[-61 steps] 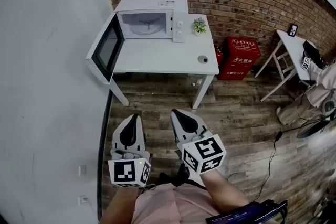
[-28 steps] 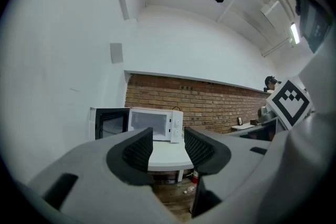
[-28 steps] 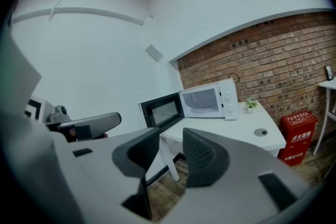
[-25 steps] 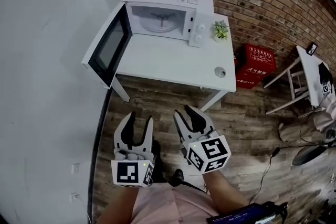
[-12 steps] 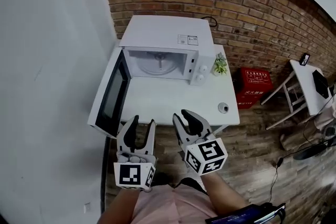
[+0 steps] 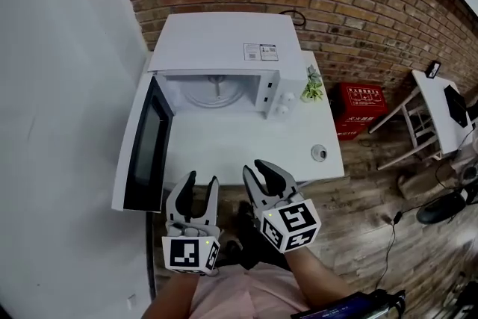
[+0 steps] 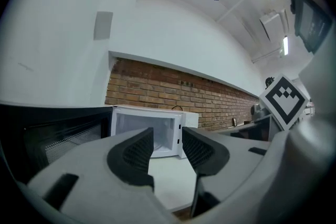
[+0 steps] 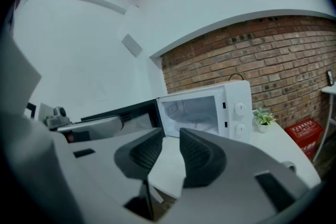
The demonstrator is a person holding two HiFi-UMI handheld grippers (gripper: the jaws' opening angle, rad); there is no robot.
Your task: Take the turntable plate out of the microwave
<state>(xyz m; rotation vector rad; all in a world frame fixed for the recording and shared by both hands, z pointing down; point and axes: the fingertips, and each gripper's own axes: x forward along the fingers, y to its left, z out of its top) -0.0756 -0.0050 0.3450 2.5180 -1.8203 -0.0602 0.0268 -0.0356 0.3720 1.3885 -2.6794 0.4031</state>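
Note:
The white microwave (image 6: 224, 63) stands at the back of a white table (image 6: 246, 149), its door (image 6: 146, 153) swung wide open to the left. The glass turntable plate (image 6: 213, 93) lies inside the cavity. Both grippers hover side by side at the table's front edge, well short of the oven and pointing at it. The left gripper (image 6: 202, 179) is open with nothing between its jaws. The right gripper (image 6: 260, 169) is also empty, and its jaws are closing. The left gripper view frames the microwave (image 7: 152, 134) between its fingers, and the right gripper view shows the cavity (image 8: 199, 113) ahead.
A small potted plant (image 6: 311, 90) stands right of the microwave. A small round object (image 6: 319, 153) lies near the table's right front corner. A red box (image 6: 361, 101) sits on the floor by the brick wall, and a white side table (image 6: 441, 116) stands far right. A white wall runs along the left.
The view has closed in on the table, so both grippers went from over the wooden floor to the table's front edge. The right jaws stand narrower than before.

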